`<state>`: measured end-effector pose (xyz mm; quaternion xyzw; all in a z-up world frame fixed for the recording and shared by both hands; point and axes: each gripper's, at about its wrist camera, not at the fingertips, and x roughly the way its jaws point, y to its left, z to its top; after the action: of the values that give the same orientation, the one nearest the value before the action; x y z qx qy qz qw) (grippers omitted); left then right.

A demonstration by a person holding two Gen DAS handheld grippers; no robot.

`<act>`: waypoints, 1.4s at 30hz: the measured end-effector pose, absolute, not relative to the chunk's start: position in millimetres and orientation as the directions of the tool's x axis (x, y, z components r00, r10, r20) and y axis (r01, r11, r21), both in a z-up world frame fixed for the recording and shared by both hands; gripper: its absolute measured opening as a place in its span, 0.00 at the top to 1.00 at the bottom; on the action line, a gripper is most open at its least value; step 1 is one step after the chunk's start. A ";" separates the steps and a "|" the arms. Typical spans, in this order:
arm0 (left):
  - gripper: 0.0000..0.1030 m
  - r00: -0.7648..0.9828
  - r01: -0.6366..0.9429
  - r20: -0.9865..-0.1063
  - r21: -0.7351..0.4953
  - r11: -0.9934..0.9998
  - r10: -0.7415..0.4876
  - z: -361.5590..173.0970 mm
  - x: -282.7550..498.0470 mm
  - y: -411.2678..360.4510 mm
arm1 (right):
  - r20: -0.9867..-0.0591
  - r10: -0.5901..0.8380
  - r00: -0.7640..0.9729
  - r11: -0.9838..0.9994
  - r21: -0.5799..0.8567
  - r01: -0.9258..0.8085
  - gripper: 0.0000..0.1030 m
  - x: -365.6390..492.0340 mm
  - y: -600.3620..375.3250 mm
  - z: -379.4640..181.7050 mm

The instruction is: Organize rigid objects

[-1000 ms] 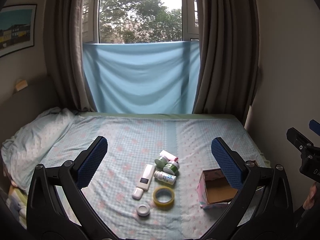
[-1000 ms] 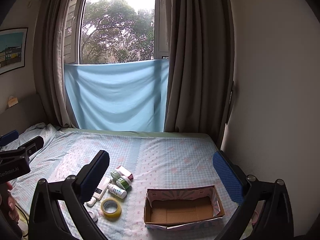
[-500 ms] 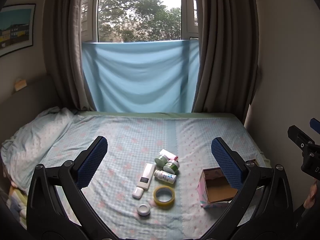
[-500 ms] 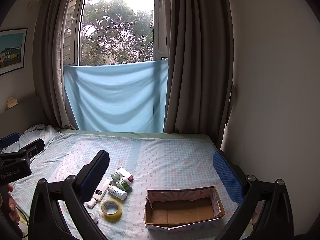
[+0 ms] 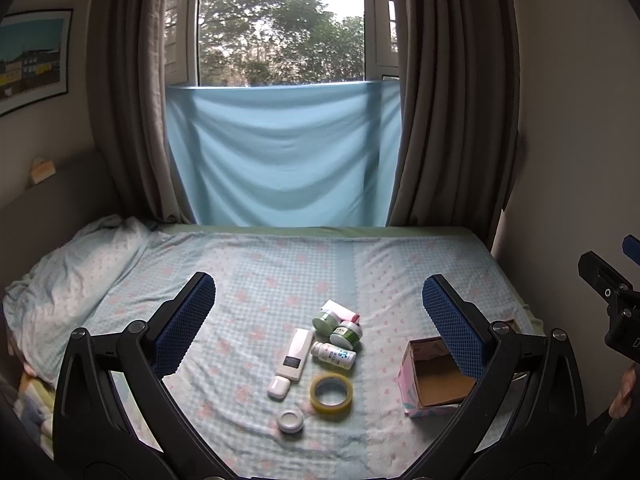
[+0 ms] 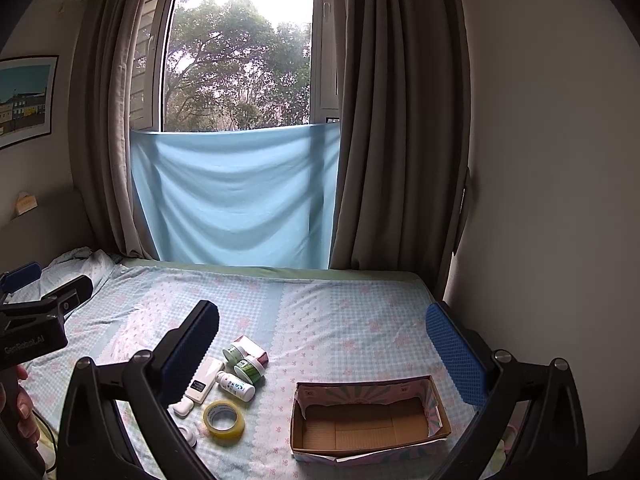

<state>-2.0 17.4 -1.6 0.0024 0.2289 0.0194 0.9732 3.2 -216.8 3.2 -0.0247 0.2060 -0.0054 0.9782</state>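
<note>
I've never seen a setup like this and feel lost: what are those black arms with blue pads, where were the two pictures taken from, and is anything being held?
They are hand-held tongs, one per hand, each with a camera looking along its fingers. One picture looks out from the left tongs, the other from the right tongs. Both are open and hold nothing. On the bed lie a yellow tape roll, a white remote, small bottles, jars and an empty cardboard box.
</note>
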 end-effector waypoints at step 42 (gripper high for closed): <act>0.00 0.792 -0.167 -0.592 0.024 0.986 0.149 -51.4 8.2 72.4 | -0.476 0.081 0.876 0.994 -0.025 -0.106 0.00 42.8 -204.6 -24.4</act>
<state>8.2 72.4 -51.4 -0.0149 0.3111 0.0834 0.9466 42.8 -204.6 -24.4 -0.0252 0.2444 0.0483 0.9681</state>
